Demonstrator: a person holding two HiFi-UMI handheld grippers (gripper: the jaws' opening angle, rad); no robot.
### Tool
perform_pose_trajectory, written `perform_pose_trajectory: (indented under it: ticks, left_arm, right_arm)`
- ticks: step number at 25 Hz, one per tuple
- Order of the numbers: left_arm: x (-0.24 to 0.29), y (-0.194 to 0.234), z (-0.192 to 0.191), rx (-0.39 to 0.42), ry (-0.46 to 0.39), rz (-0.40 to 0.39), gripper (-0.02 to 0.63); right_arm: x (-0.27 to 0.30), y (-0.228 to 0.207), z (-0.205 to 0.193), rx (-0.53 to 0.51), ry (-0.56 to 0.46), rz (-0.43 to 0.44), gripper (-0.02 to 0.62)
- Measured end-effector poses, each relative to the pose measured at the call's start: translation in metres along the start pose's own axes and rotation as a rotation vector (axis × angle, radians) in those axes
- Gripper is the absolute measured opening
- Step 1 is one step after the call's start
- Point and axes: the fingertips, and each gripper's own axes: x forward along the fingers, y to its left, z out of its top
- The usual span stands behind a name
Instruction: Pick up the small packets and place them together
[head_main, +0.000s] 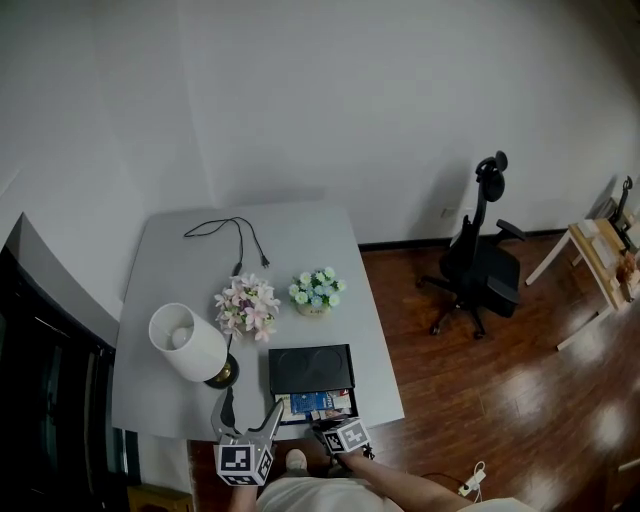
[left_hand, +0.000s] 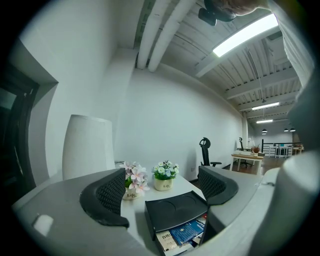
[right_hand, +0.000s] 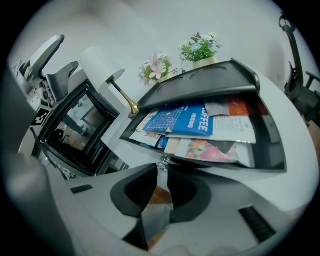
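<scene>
A black tray (head_main: 340, 411) at the table's near edge holds several small packets (head_main: 312, 403), with a black lid (head_main: 311, 368) propped over its far part. In the right gripper view the packets (right_hand: 192, 122) lie spread in the tray (right_hand: 274, 152), a blue one on top. My right gripper (right_hand: 162, 169) hangs just in front of the tray, shut on a small silver and orange packet (right_hand: 156, 212) that hangs back between the jaws. In the head view it (head_main: 332, 432) sits at the tray's front edge. My left gripper (left_hand: 165, 192) is open and empty, to the left of the tray (left_hand: 176, 212).
A white lamp (head_main: 188, 342) stands left of the tray. Behind it are a pink flower pot (head_main: 247, 305) and a green and blue one (head_main: 316, 290). A black cable (head_main: 232, 235) lies at the table's far side. An office chair (head_main: 480, 260) stands on the wooden floor to the right.
</scene>
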Motion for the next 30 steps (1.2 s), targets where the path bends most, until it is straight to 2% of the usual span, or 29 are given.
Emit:
perform_pose_trajectory:
  ticks: [6, 10, 12, 13, 16, 20, 23, 25, 29, 30]
  left_arm:
    - [0.0, -0.003, -0.002, 0.004, 0.005, -0.033, 0.434]
    - [0.0, -0.007, -0.002, 0.0, 0.0, -0.048, 0.423]
    - [0.0, -0.008, -0.002, -0.001, -0.003, -0.052, 0.423]
    - [0.0, -0.008, -0.001, -0.002, -0.005, -0.054, 0.423]
    - [0.0, -0.007, 0.0, 0.0, -0.008, -0.059, 0.423]
    - [0.002, -0.005, 0.003, -0.002, -0.019, -0.051, 0.423]
    - [0.003, -0.007, 0.009, 0.013, -0.038, -0.055, 0.423]
    - [0.003, -0.009, 0.011, 0.021, -0.047, -0.062, 0.423]
    - [0.003, -0.013, 0.014, 0.03, -0.055, -0.065, 0.426]
    - [0.003, -0.014, 0.015, 0.031, -0.056, -0.065, 0.431]
  right_arm:
    - [-0.002, 0.006, -0.031, -0.006, 0.063, 0.027, 0.061]
    - [0.0, 0.015, -0.044, -0.072, 0.123, 0.062, 0.06]
    - [-0.002, 0.024, -0.046, -0.077, 0.109, 0.092, 0.065]
    - [-0.005, 0.03, -0.043, -0.069, 0.082, 0.114, 0.1]
    - [-0.03, 0.046, -0.007, -0.064, -0.095, 0.186, 0.1]
    - [-0.096, 0.062, 0.076, -0.135, -0.457, 0.213, 0.1]
    - [-0.155, 0.064, 0.131, -0.207, -0.711, 0.15, 0.101]
    - [-0.192, 0.061, 0.159, -0.242, -0.845, 0.093, 0.101]
    - [-0.253, 0.057, 0.197, -0.336, -1.018, -0.029, 0.111]
    - [-0.265, 0.057, 0.204, -0.369, -1.05, -0.069, 0.158]
